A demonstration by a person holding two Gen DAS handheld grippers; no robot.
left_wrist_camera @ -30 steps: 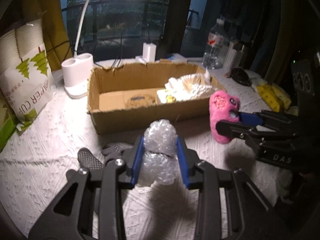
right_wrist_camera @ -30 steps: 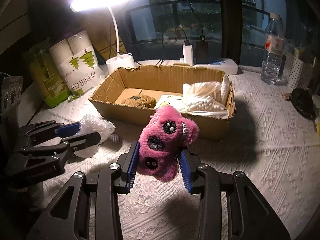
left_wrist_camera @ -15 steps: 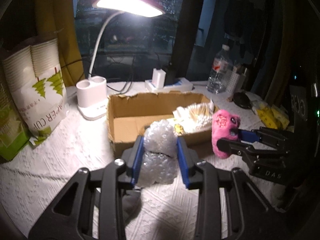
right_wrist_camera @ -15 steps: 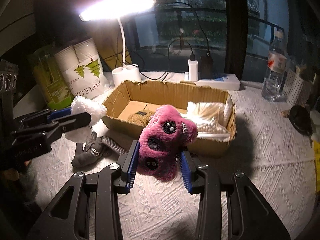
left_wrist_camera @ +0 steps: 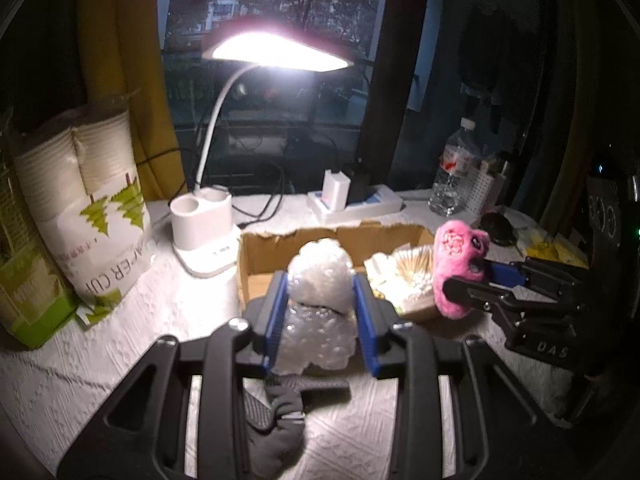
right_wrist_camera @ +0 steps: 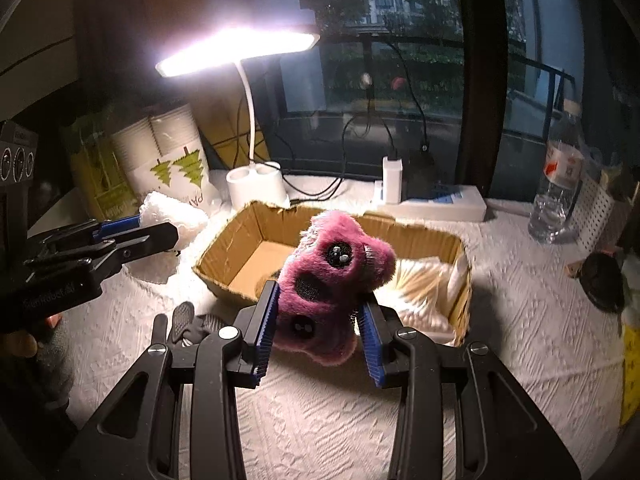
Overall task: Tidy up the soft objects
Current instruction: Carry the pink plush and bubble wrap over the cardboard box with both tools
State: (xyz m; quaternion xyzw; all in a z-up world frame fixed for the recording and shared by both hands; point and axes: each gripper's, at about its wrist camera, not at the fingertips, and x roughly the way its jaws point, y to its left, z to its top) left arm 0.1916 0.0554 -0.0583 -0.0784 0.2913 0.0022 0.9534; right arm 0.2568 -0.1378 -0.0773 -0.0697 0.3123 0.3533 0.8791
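Fingers of left gripper point(left_wrist_camera: 321, 312) clenched on one bubble-wrap wad point(left_wrist_camera: 320, 276); right gripper point(right_wrist_camera: 318, 334) grasping one pink plush toy point(right_wrist_camera: 332, 276), one cardboard box point(right_wrist_camera: 224, 248) beyond

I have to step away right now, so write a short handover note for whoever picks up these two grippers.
Left gripper: shut on the bubble wrap, held in the air in front of the box.
Right gripper: shut on the pink plush, also lifted, near the box.
Done: the box already holds a bag of cotton swabs.
Left: drop both held items into the box, then collect the grey glove lying on the cloth.
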